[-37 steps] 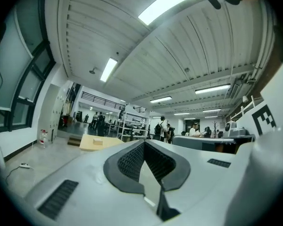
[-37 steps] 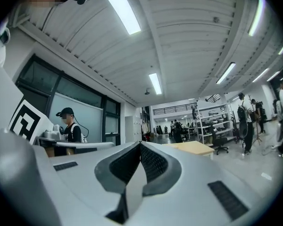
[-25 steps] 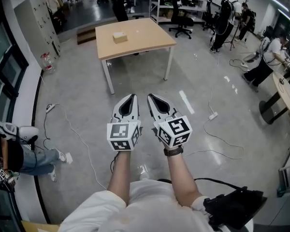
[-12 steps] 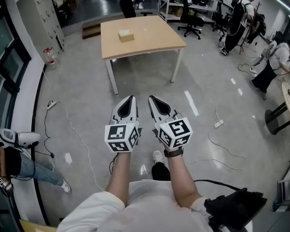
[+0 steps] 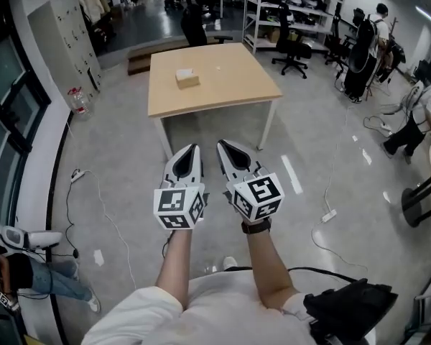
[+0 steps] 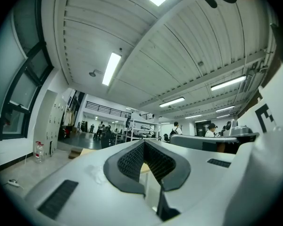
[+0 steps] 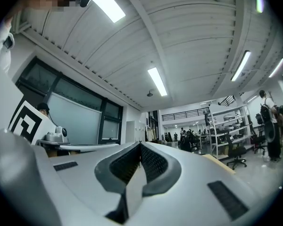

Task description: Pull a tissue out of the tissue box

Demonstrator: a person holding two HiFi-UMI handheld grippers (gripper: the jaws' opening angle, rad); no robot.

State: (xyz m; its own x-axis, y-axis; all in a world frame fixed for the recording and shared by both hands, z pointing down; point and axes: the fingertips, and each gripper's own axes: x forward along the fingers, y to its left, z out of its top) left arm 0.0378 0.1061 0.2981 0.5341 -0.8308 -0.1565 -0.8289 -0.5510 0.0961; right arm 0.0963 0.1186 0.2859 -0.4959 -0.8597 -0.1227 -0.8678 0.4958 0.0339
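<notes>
A small tan tissue box (image 5: 187, 77) sits on a light wooden table (image 5: 230, 85) well ahead of me in the head view. I hold both grippers side by side at chest height, pointing toward the table and far short of it. The left gripper (image 5: 194, 150) is shut with nothing between its jaws, and so is the right gripper (image 5: 221, 145). In the left gripper view the left gripper's (image 6: 144, 143) dark ribbed pads meet at their tips. The right gripper view shows the right gripper (image 7: 140, 145) the same way, empty. The box itself does not show in either gripper view.
Cables and a power strip (image 5: 329, 215) lie on the grey floor at my right. A seated person's legs (image 5: 47, 279) and another cable (image 5: 100, 207) are at my left. Office chairs (image 5: 291, 49), shelving and standing people (image 5: 363, 45) are beyond the table. Lockers (image 5: 61, 27) line the left wall.
The table and tissue box have come nearer and lower in the head view as I walk toward them. Both grippers stay shut and side by side in front of me.
</notes>
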